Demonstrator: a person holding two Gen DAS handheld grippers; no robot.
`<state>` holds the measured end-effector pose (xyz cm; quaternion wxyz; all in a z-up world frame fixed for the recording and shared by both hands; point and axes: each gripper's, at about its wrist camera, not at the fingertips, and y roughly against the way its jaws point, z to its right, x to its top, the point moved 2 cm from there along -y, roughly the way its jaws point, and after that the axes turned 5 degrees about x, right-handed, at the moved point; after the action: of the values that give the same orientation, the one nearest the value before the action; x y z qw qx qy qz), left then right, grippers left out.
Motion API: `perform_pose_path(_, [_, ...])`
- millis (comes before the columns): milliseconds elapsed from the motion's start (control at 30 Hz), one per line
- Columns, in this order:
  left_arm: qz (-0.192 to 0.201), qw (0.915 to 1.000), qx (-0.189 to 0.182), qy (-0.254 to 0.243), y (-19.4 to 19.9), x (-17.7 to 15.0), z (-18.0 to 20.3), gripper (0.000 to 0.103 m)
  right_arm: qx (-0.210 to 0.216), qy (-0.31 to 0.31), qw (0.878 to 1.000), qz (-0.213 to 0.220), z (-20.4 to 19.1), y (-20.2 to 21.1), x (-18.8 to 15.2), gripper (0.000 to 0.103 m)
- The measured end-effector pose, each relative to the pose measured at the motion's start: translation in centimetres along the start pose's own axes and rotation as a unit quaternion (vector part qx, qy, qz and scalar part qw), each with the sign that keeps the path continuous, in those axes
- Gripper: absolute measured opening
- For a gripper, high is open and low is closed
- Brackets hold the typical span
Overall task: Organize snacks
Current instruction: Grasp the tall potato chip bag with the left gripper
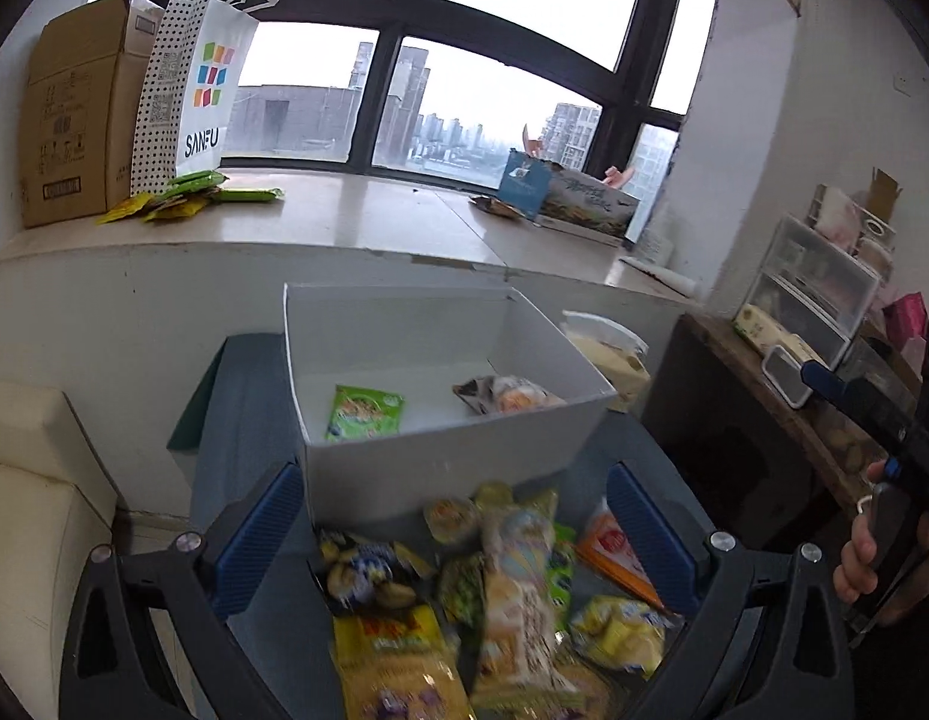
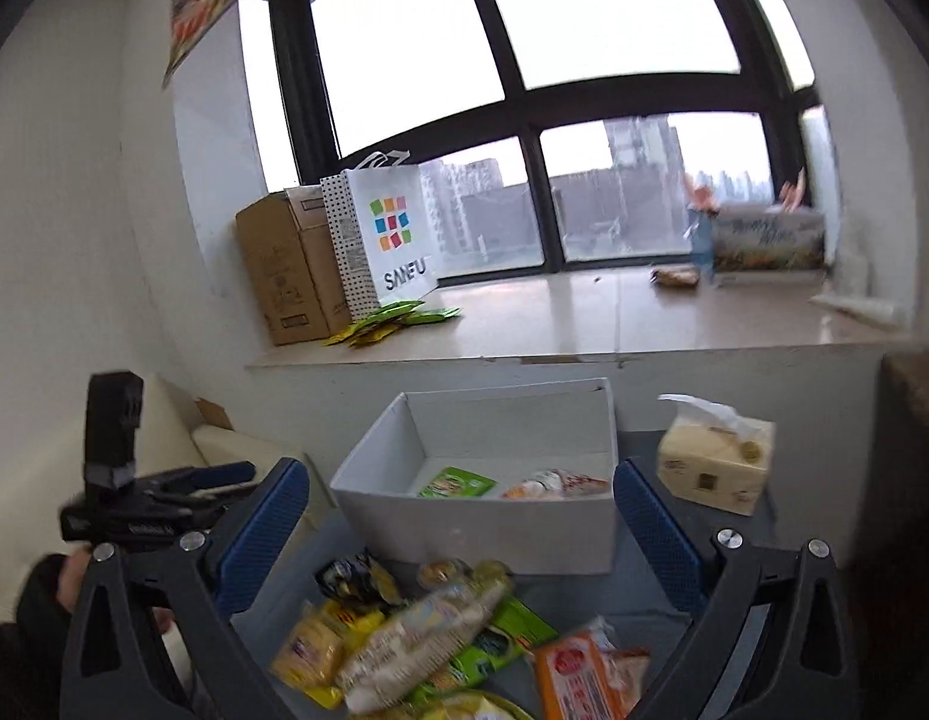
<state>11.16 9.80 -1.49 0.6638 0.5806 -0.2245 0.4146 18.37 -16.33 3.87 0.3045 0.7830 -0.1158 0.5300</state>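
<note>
A white open box [image 1: 452, 456] [image 2: 482, 531] stands on a blue-grey tabletop [image 1: 248, 408]. Inside lie a green packet [image 1: 363, 413] [image 2: 455, 483] and a pale wrapped snack [image 1: 512, 393] [image 2: 551, 485]. A pile of snack packs [image 1: 494, 588] [image 2: 428, 636] lies in front of the box, with an orange pack [image 1: 614, 552] [image 2: 575, 678] at its right. My left gripper [image 1: 455, 534] is open and empty above the pile. My right gripper [image 2: 461, 531] is open and empty, also over the pile and facing the box. Each gripper shows at the edge of the other's view.
A tissue pack [image 2: 713, 462] sits right of the box. The window ledge [image 1: 374, 222] behind holds a cardboard carton [image 1: 74, 114], a white shopping bag [image 1: 194, 90], green sachets [image 1: 188, 195] and a printed box [image 1: 590, 201]. A cream seat [image 1: 26, 510] is left; a cluttered shelf [image 1: 812, 300] is right.
</note>
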Motion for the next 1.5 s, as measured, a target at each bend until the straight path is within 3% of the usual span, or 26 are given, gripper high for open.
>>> perform_pose_path(333, [0.003,0.9994,-0.031,-0.017,4.8,-4.8,3.4,0.103,-0.012,-0.050,0.999,0.001,-1.6,6.0,-6.3,0.103])
perform_pose_path(633, [-0.020,0.9986,-0.030,-0.039,4.4,-5.8,4.8,0.103,-0.020,-0.084,0.996,-0.007,0.6,7.2,-8.5,0.103])
perform_pose_path(933, [-0.080,0.9915,-0.049,-0.090,-0.2,-6.6,7.8,0.103,-0.025,-0.111,0.994,-0.001,2.0,8.7,-9.3,0.103])
perform_pose_path(1100, [-0.133,0.9825,-0.018,-0.129,-5.4,-7.5,9.2,0.103,-0.026,-0.109,0.994,-0.008,2.0,8.7,-9.6,0.103])
perform_pose_path(1200, [-0.179,0.9764,0.003,-0.121,-8.6,-8.2,8.8,0.103,-0.026,-0.103,0.994,-0.010,1.7,8.7,-9.8,0.103])
perform_pose_path(1333, [-0.207,0.9727,0.007,-0.104,-11.4,-8.5,7.6,0.101,-0.034,-0.091,0.995,-0.016,1.4,8.5,-9.9,0.103])
perform_pose_path(1367, [-0.216,0.9713,0.001,-0.100,-11.9,-8.7,7.4,0.092,-0.034,-0.091,0.995,-0.019,1.5,8.5,-9.9,0.103])
perform_pose_path(1400, [-0.228,0.9688,-0.008,-0.097,-12.3,-8.9,7.1,0.052,-0.032,-0.092,0.995,-0.020,1.5,8.4,-10.0,0.103])
perform_pose_path(1433, [-0.240,0.9661,-0.009,-0.095,-12.6,-9.2,6.9,0.031,-0.030,-0.092,0.995,-0.022,1.4,8.3,-10.0,0.103])
perform_pose_path(1500, [-0.233,0.9678,-0.018,-0.094,-12.1,-9.3,6.7,0.031,-0.030,-0.091,0.995,-0.024,1.4,8.2,-10.1,0.103])
